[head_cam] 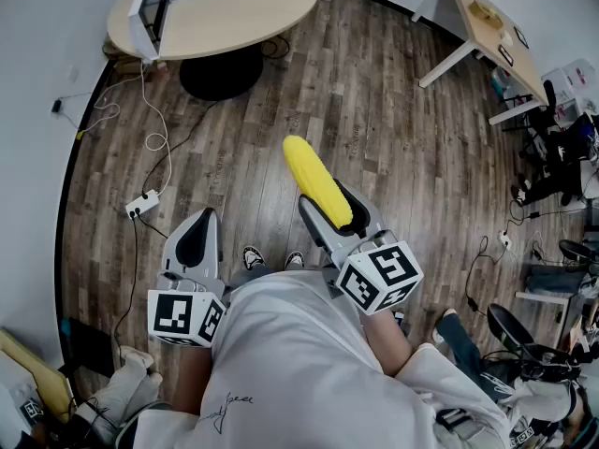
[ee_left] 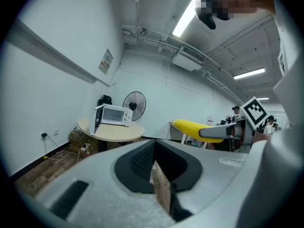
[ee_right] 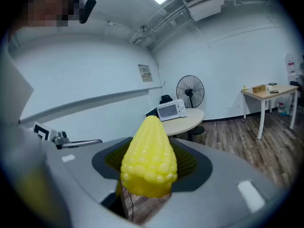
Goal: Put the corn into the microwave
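Observation:
A yellow corn cob sticks forward out of my right gripper, whose jaws are shut on its rear half. In the right gripper view the corn fills the middle, its tip aimed toward the white microwave far across the room. That microwave stands on a round wooden table with its door ajar. My left gripper hangs beside the right one, shut and holding nothing. Its own view shows the microwave at left and the corn at right.
A standing fan is behind the round table. A rectangular desk stands at the far right. A power strip and cables lie on the wooden floor at left. Chairs and clutter crowd the right edge.

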The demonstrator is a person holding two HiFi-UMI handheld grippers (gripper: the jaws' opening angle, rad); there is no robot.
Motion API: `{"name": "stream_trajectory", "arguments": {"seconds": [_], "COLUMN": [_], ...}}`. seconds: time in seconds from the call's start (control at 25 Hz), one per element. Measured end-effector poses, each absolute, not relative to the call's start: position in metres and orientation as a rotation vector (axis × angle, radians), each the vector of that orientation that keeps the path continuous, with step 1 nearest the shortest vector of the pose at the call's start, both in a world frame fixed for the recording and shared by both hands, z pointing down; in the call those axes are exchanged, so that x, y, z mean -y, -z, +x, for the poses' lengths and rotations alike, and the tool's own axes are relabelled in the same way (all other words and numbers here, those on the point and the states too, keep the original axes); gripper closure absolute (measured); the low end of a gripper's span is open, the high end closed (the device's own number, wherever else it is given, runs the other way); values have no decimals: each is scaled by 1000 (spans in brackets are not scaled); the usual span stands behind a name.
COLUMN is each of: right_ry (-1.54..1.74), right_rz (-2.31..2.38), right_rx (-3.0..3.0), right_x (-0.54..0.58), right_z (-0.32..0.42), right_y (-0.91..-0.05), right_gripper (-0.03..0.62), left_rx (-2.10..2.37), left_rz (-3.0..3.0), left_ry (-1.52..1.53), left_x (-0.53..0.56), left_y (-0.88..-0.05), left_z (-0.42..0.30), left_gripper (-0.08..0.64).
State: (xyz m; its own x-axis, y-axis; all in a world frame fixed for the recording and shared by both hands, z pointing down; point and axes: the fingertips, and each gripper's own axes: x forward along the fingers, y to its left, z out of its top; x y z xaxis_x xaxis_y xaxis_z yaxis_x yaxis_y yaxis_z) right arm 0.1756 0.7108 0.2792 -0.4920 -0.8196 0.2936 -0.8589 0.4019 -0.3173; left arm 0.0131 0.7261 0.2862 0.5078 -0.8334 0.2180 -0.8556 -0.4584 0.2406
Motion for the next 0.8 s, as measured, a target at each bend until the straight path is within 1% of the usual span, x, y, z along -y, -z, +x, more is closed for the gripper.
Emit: {"name": "stream_trajectory", "arguments": {"seconds": [0.44,0.8], "right_ry": [-734,-727], "right_rz": [1621,1618], "right_rx": [2605,2616], "right_x": [-711,-691], "right_z": [173,165], "right_y": [-273,-272], "right_gripper": [333,333], "left_rx": [1465,1372], "left_rz": [2431,2460], "left_ry": [-32,-60], "left_x": [-728,-721], "left_y": [-280,-284], "left_z": [-17,-14], "left_gripper": [571,571]}}
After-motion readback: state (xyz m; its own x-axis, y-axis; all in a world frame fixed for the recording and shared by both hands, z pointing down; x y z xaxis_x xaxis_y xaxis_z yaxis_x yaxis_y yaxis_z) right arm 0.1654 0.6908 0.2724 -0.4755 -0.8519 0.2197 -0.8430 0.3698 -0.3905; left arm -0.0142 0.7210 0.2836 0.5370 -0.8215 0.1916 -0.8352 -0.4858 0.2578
